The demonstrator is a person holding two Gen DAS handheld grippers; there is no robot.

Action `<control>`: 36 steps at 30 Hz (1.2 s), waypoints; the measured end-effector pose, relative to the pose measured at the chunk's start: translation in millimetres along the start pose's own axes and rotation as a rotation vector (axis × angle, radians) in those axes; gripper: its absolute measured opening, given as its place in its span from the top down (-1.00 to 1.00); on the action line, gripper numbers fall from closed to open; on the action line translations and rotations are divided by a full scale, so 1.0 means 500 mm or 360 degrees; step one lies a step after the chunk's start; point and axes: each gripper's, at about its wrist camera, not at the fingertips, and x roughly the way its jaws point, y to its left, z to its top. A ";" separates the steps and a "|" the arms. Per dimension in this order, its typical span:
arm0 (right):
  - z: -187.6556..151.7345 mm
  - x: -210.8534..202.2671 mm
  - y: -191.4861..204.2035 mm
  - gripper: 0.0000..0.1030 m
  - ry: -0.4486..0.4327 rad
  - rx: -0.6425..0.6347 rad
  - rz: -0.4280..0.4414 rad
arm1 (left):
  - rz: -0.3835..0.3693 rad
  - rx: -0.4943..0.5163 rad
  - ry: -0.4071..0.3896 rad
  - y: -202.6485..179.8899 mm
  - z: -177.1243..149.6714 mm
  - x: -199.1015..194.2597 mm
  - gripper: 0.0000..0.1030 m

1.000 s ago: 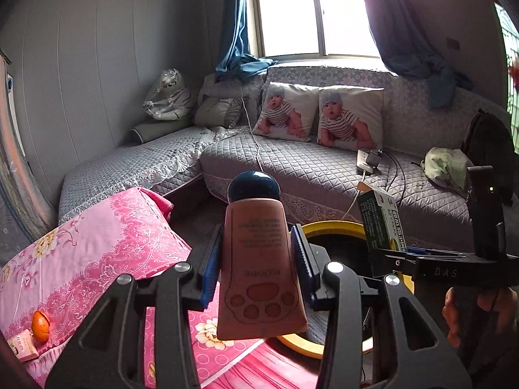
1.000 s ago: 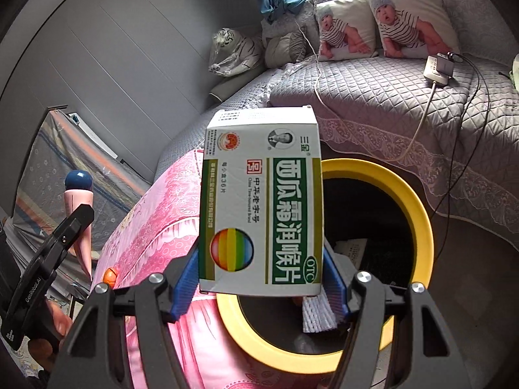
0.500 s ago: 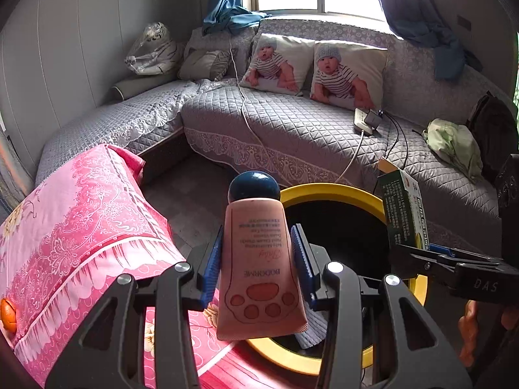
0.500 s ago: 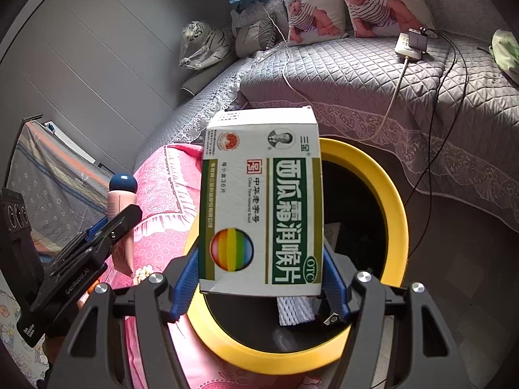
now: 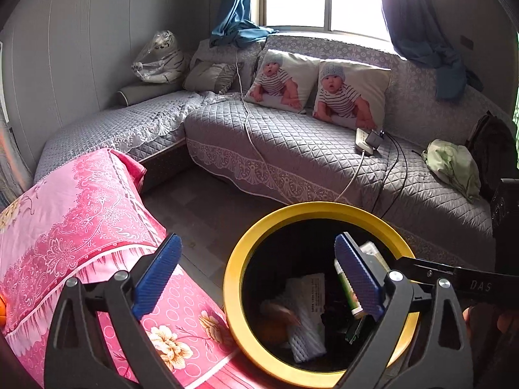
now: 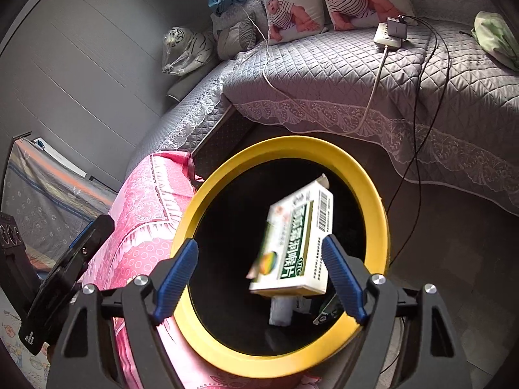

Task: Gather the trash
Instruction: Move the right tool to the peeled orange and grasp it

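Both drops just fired: left gripper (image 5: 256, 272) and right gripper (image 6: 259, 275) now spread wide and empty over the yellow-rimmed bin (image 6: 373, 191), green-white box (image 6: 296, 243) mid-fall inside, pink tube gone from left, presumably binned.

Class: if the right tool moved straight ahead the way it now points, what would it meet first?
Probably the green-and-white medicine box, loose between the open right tool fingers over the yellow-rimmed bin. Beyond it, the bin's dark inside; depth is unclear.

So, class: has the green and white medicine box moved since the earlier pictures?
Yes. The medicine box has left the open right gripper and dropped, tilted, inside the yellow bin rim.
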 end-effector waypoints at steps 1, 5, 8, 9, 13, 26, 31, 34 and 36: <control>-0.001 -0.003 0.000 -0.47 -0.0004 0.0002 0.0005 | 0.0014 -0.0017 -0.0008 0.006 -0.001 -0.004 -0.77; -0.003 -0.016 0.010 -0.47 -0.0034 -0.0028 0.0040 | 0.0063 -0.0207 -0.0079 0.061 0.000 -0.037 -0.77; -0.004 -0.026 0.030 -0.47 -0.0069 -0.0101 0.0096 | 0.0101 -0.0390 -0.0185 0.119 0.000 -0.091 -0.77; -0.006 -0.030 0.041 -0.47 -0.0080 -0.0134 0.0120 | 0.0115 -0.0441 -0.0222 0.139 0.002 -0.112 -0.77; -0.015 -0.035 0.108 -0.47 -0.0094 -0.0314 0.0191 | 0.0129 -0.0632 -0.0343 0.224 0.010 -0.210 -0.83; -0.170 0.099 0.534 -0.49 0.0409 -0.0960 0.0613 | 0.0791 -0.0778 -0.0775 0.498 -0.114 -0.601 -0.84; -0.301 0.185 0.751 -0.49 0.0606 -0.1284 0.0673 | 0.1193 -0.0834 -0.0864 0.590 -0.205 -0.749 -0.84; -0.356 0.248 0.858 -0.48 0.0719 -0.1359 0.0685 | 0.1326 -0.0929 -0.0893 0.638 -0.258 -0.818 -0.84; -0.382 0.294 0.920 -0.48 0.0795 -0.1371 0.0663 | 0.1429 -0.0965 -0.0896 0.665 -0.288 -0.852 -0.84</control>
